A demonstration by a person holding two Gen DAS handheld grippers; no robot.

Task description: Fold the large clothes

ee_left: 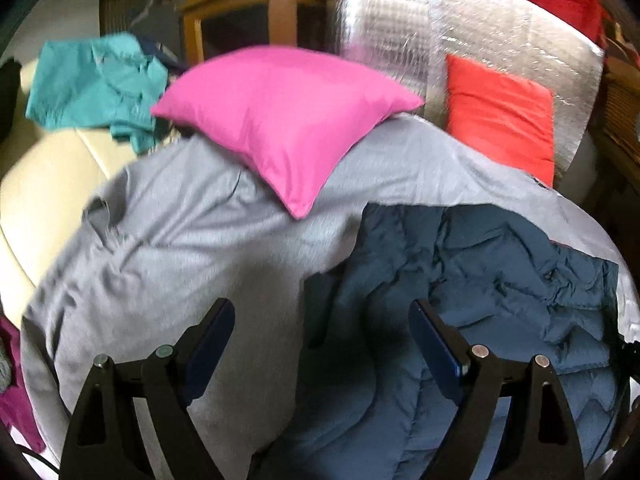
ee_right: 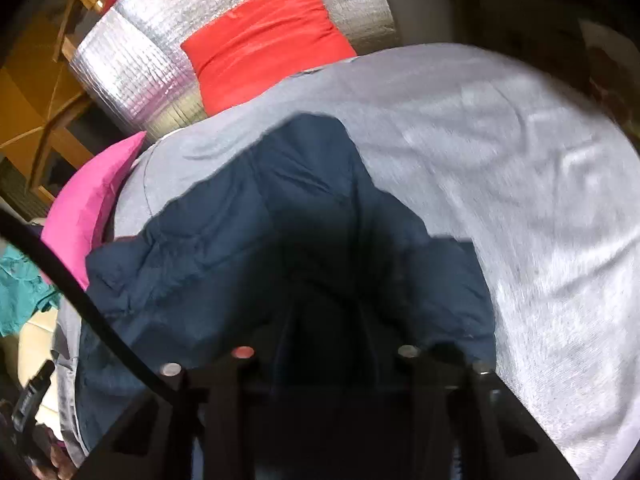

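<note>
**Desk:** Where is the garment?

**Me:** I see a navy quilted jacket (ee_left: 500, 280) lying crumpled on the grey sheet (ee_left: 180, 240) that covers the bed. It sits toward the right side in my left wrist view. A pink cushion (ee_left: 288, 120) rests on the sheet behind it, with a red cushion (ee_left: 500, 116) propped against a silver foil panel (ee_left: 400, 20) further back. A teal garment (ee_left: 96, 84) lies off to the left.

**Desk:** And the claws?

**Me:** My left gripper (ee_left: 322, 324) hangs above the jacket's near edge, jaws spread wide, nothing between them. On my right gripper (ee_right: 324, 320) the jacket fabric drapes over the fingers and hides them, so I cannot tell whether they clamp it.
</note>
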